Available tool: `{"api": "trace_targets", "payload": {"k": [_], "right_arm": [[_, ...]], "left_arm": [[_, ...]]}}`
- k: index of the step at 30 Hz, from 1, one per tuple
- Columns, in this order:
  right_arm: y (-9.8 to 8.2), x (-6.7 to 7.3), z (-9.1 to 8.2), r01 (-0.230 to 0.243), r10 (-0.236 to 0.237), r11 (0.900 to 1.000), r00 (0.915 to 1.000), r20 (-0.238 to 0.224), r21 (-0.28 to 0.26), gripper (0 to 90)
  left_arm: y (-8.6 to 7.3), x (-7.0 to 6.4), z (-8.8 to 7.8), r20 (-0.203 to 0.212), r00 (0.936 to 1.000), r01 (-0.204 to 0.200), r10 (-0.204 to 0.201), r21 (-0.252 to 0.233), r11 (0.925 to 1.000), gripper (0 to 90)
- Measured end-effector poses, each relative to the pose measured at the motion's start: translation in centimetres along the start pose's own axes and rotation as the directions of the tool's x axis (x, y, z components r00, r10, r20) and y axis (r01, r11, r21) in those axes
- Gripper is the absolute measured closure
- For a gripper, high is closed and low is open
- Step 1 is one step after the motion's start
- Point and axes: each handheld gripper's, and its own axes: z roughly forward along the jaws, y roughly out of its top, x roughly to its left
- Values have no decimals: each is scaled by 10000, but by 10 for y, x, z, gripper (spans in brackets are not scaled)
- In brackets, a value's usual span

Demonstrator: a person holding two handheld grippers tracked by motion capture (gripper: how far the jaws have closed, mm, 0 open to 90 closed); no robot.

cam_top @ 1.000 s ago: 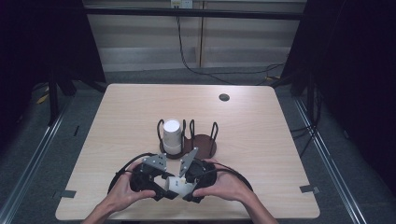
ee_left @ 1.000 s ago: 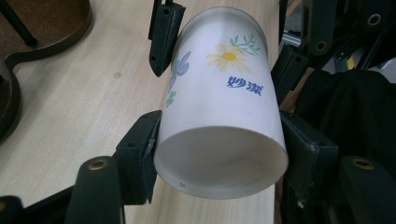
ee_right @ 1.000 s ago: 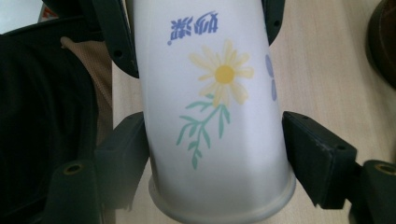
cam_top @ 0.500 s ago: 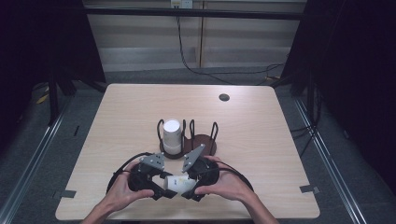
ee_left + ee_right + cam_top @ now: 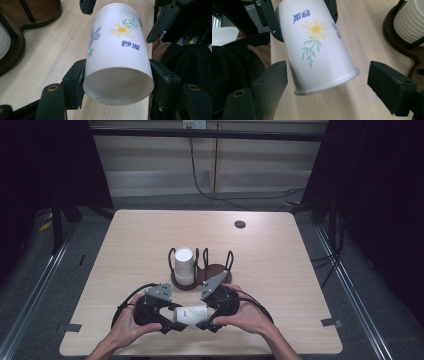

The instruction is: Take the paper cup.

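A white paper cup point(image 5: 192, 314) printed with flowers lies level just above the table's front edge, between my two grippers. My left gripper point(image 5: 117, 82) is shut on the cup point(image 5: 117, 57) near its open mouth, one pad on each side. My right gripper point(image 5: 328, 77) surrounds the cup's point(image 5: 317, 47) closed base end; its jaws have just been opening and now stand wide, with the right pad clearly off the wall. Both the left gripper point(image 5: 172, 317) and the right gripper point(image 5: 207, 315) sit in a person's hands.
Just behind the grippers stands a brown wooden cup holder point(image 5: 215, 270) with black wire loops, and a white ribbed cup point(image 5: 183, 265) sits in its left place. A small black round cap point(image 5: 240, 224) is set into the table at the far right.
The right gripper's jaws have spread away from the cup's base end. The left gripper keeps its grip, and both hands stay about where they were.
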Motion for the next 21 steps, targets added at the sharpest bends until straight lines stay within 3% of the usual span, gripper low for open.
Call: {"api": "trace_targets", "payload": {"k": [3, 5, 7, 12, 16, 21], "right_arm": [[-1, -1, -5, -54, 57, 9998, 9999, 133, -182, 159], [-3, -1, -8, -151, 156, 9995, 9997, 193, -276, 155], [-4, -1, -11, -226, 235, 9990, 9995, 213, -395, 151], [-9, -1, -15, -432, 452, 9959, 9987, 230, -796, 151], [-13, -3, -21, -704, 737, 9888, 9971, 206, -1316, 150], [-17, -5, -27, -949, 1001, 9707, 9949, 123, -2206, 152]], "left_arm": [[-2, -1, -5, -172, 9999, -18, 17, -63, 10000, 368], [-4, -1, -7, -244, 9995, 188, -194, -247, 9995, 368], [-6, 1, -9, -383, 9992, 139, -143, -119, 9998, 367], [-10, 2, -13, -407, 9990, 167, -185, -435, 9989, 367], [-11, 2, -16, -505, 9986, 154, -181, -547, 9984, 367], [-10, 3, -18, -385, 9986, 331, -368, -924, 9952, 367]]}}
